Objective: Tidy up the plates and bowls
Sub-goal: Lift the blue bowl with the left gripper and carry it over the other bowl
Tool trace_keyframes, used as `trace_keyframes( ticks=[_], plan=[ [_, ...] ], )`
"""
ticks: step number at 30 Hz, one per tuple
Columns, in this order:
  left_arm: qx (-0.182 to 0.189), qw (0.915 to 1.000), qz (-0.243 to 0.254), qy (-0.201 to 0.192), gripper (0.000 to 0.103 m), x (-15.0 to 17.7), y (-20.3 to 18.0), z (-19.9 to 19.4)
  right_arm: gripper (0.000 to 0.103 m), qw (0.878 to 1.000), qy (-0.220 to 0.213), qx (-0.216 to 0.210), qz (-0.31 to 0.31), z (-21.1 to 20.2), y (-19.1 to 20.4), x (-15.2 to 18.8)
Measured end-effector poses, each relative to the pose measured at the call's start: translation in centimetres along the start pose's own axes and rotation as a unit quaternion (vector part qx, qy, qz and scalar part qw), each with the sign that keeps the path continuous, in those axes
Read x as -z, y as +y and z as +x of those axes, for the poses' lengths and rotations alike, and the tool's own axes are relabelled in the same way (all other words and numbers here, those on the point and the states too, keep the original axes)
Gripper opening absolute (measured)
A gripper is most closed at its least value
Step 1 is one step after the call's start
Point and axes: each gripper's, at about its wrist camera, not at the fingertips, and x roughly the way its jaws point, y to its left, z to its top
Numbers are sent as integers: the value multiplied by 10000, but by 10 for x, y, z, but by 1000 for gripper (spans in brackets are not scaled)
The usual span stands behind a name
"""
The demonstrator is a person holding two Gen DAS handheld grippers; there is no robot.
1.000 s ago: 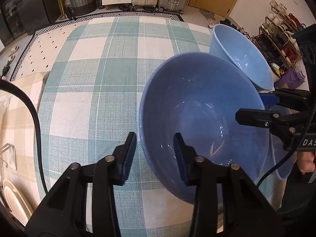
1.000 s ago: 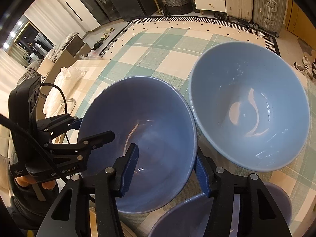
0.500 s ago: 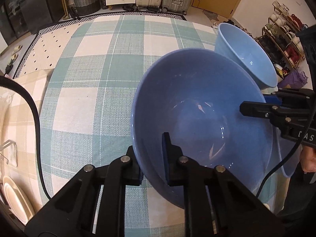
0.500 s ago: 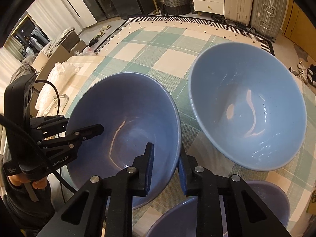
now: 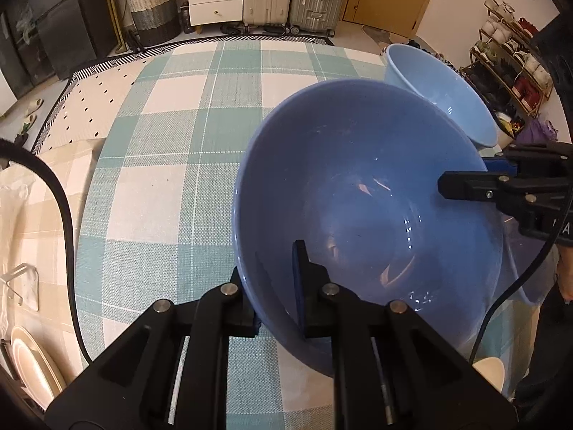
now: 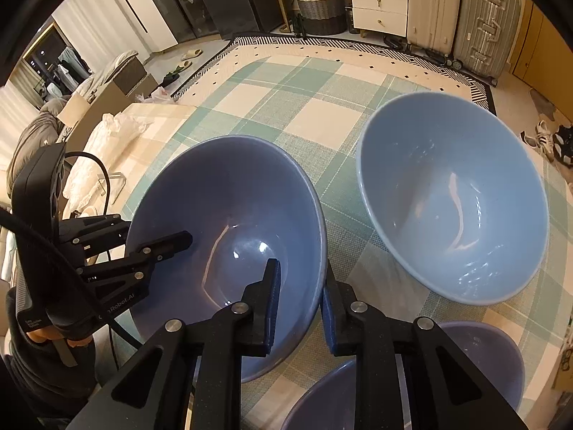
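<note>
A large dark blue bowl (image 5: 372, 211) (image 6: 229, 229) is held over the checked tablecloth (image 5: 172, 165). My left gripper (image 5: 275, 286) is shut on its near rim, one finger inside and one outside. My right gripper (image 6: 299, 304) is shut on the opposite rim and shows in the left wrist view (image 5: 476, 179). A light blue bowl (image 6: 451, 200) (image 5: 440, 89) stands just beyond it. Two more dark blue bowls (image 6: 476, 365) sit at the near edge in the right wrist view.
Cream plates (image 5: 32, 362) stand upright at the left table edge, beside a clear stand (image 5: 21, 283). A small cream cup (image 5: 490, 378) sits at the near right. A sofa, basket and suitcases lie beyond the table.
Both grippers have shut on the dark blue bowl's rim from opposite sides, and the bowl has risen slightly off the cloth.
</note>
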Motion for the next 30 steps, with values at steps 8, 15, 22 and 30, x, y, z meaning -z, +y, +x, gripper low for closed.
trace_keyframes(
  ticks=[8, 15, 22, 30],
  plan=[
    [-17, 9998, -64, -210, 10, -6, 0, -24, 21, 9998, -189, -31, -59, -19, 7, -2],
    [-60, 9990, -19, -433, 10, -6, -9, -51, 21, 9991, -424, -16, -73, -45, 13, 2],
    [-69, 9980, 62, -618, 10, -5, -25, -77, 21, 9982, -597, 23, -62, -69, 13, 9],
    [-41, 9969, 180, -762, 10, -5, -47, -101, 21, 9969, -781, 95, -36, -96, 10, 20]
  ],
)
